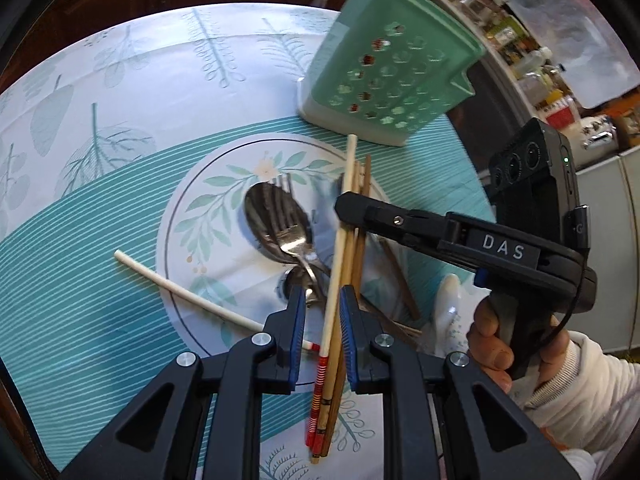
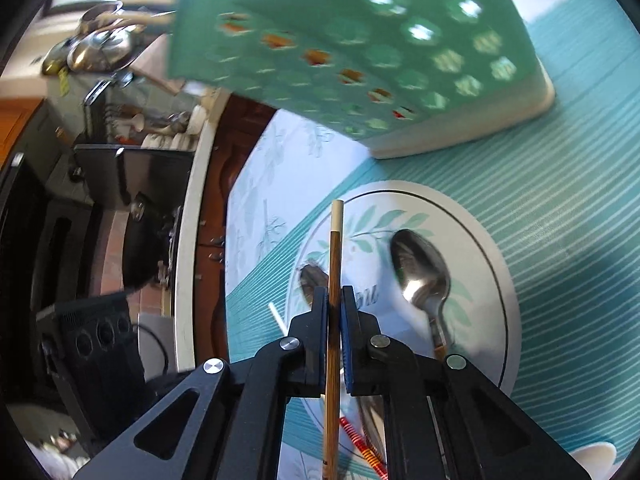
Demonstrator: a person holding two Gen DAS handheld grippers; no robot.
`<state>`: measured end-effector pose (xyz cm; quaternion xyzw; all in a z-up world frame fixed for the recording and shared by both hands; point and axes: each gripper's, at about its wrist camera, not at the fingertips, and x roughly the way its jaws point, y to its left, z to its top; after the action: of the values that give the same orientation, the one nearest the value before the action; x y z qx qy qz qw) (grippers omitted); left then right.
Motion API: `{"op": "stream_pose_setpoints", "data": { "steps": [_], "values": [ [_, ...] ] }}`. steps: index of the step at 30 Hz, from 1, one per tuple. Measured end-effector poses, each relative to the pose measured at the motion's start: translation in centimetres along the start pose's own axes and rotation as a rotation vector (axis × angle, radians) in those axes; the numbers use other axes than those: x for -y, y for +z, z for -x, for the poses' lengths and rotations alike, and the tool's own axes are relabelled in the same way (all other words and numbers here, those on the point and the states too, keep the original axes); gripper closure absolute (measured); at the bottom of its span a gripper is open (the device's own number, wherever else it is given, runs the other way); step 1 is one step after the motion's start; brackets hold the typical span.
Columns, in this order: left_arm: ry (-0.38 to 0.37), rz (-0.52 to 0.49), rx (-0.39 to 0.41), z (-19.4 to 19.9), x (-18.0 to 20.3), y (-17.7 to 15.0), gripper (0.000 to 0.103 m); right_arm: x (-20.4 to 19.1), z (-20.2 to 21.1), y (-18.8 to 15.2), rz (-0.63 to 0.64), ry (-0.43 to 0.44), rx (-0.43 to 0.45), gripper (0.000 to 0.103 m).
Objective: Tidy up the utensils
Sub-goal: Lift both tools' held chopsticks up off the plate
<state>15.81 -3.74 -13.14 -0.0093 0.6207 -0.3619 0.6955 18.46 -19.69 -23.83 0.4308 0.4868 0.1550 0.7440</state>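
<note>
The left gripper [image 1: 322,308] clamped a bundle of chopsticks [image 1: 344,248] above the leaf-patterned tablecloth [image 1: 120,208]. The right gripper [image 2: 333,300], held in a hand [image 1: 500,344], was closed on one brown chopstick [image 2: 334,264]. A spoon [image 1: 272,220] and fork [image 1: 290,216] lay below; the green perforated holder [image 1: 392,76] stood beyond.

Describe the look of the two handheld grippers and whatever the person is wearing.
Both are black plastic linkage grippers with silver pivot bolts and ribbed blue pads. The left gripper shows these up close. The right gripper, seen from the left wrist, carries a white "DAS" label, a black camera block with round lenses and a green light, a thin black cable, and a pistol-style handle. The hand on it has a cream knitted sleeve.
</note>
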Motion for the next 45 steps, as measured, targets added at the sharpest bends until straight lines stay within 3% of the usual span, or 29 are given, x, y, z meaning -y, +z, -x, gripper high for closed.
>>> {"op": "stream_pose_setpoints", "data": {
  "steps": [8,14,16,21,36,45],
  "values": [
    [-0.154,-0.097,-0.054,0.2,0.1,0.7,0.084,-2.8,2.8,-1.1,0.102,0.034,0.027,0.098],
    [-0.183,-0.143,-0.109,-0.3,0.2,0.3,0.074,-5.1,5.4,-1.9,0.189,0.053,0.049,0.098],
    [-0.187,-0.148,-0.126,-0.4,0.2,0.2,0.063,-5.5,6.3,-2.2,0.212,0.049,0.060,0.098],
    [-0.185,-0.209,-0.127,0.0,1.3,-0.5,0.052,-6.2,8.4,-3.0,0.246,0.035,0.082,0.098],
    [-0.266,-0.298,-0.157,-0.9,2.2,0.1,0.052,-9.6,12.1,-5.4,0.350,0.066,0.116,0.098],
    [-0.350,-0.306,-0.164,-2.4,2.0,-0.3,0.059,-9.9,13.0,-6.2,0.365,0.093,0.102,0.098]
  ]
}}
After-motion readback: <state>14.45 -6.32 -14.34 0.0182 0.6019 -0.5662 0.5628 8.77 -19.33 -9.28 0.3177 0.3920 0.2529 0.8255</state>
